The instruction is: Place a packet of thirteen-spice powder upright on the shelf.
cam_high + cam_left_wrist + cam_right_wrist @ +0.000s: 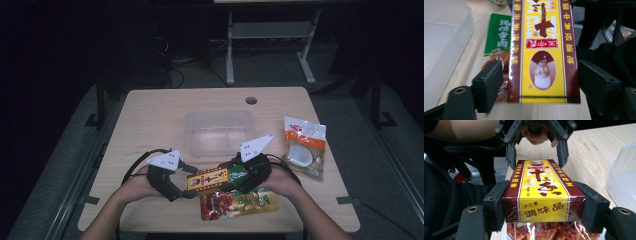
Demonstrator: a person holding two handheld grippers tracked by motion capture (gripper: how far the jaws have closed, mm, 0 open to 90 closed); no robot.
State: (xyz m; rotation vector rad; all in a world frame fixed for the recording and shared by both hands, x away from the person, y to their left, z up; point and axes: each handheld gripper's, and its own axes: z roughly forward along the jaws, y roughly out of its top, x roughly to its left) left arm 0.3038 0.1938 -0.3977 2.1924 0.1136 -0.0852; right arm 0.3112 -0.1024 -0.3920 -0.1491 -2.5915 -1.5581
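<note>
A yellow and maroon seasoning box hangs just above the table's front edge, between both grippers. My right gripper is shut on one end of it; in the right gripper view its jaws press both long sides of the box. My left gripper straddles the other end and is open. In the left gripper view the box lies between the jaws with a small gap on each side. The left gripper also appears at the box's far end.
A red and green snack packet lies flat under the box. A clear plastic container stands at the table's middle, and an orange and white bag lies at the right. The wooden table has a cable hole at the back.
</note>
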